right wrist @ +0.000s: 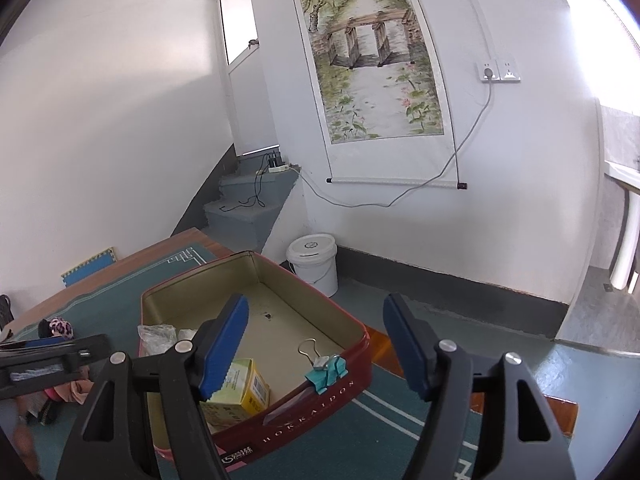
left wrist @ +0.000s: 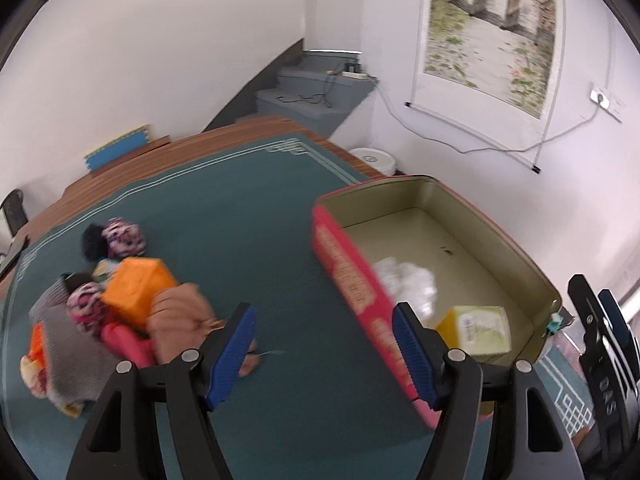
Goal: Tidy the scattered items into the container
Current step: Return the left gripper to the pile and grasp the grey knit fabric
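Note:
A red tin (left wrist: 344,264) with a gold inside stands on the green mat (left wrist: 248,216); in it lie a yellow-green box (left wrist: 480,330) and a crumpled clear bag (left wrist: 406,280). My left gripper (left wrist: 324,354) is open and empty, hovering beside the tin's near wall. Left of it lies a heap: an orange cube (left wrist: 138,292), a tan cloth (left wrist: 180,320), patterned hair ties (left wrist: 124,236), a grey cloth (left wrist: 68,348). My right gripper (right wrist: 316,350) is open and empty above the tin (right wrist: 320,396), whose rim bears a teal binder clip (right wrist: 328,370). The box (right wrist: 240,386) shows below its left finger.
The mat covers a wooden table (left wrist: 132,160) near a white wall. A white bucket (right wrist: 314,264) stands on the floor behind the table, grey stairs (right wrist: 244,208) beyond it. A scroll painting (right wrist: 372,52) and a cable hang on the wall.

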### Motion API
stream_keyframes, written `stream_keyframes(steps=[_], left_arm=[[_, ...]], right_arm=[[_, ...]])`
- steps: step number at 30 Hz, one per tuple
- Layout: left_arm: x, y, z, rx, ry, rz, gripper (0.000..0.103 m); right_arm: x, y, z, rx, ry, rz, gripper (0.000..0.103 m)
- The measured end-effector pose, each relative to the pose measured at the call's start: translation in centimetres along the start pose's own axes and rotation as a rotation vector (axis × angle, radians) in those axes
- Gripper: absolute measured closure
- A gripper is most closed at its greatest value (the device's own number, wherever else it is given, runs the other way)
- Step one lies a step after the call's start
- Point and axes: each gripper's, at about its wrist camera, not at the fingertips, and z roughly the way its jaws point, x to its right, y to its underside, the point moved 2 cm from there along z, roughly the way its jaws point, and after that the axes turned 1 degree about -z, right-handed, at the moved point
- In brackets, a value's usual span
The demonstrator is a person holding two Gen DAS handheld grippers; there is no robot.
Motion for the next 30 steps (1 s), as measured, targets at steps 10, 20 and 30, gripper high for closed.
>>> stream_keyframes(steps=[10, 20, 30], left_arm=[[-9.3, 2.0, -5.1, 0.073, -0.160, -0.109, 0.018], [-19.5, 3.9, -4.9, 0.051, -0.256, -0.299, 0.018], [-21.3, 4.7, -1.4, 0.027, -0.157, -0.323, 0.018]], right_arm=[[-0.8, 0.3, 0.2, 0.000, 0.022, -0.038, 0.028], [-1.4, 0.4, 0.1, 0.011, 0.050, -0.077, 0.025], [-1.8, 0.6, 0.3, 0.002, 0.049, -0.098, 0.024]])
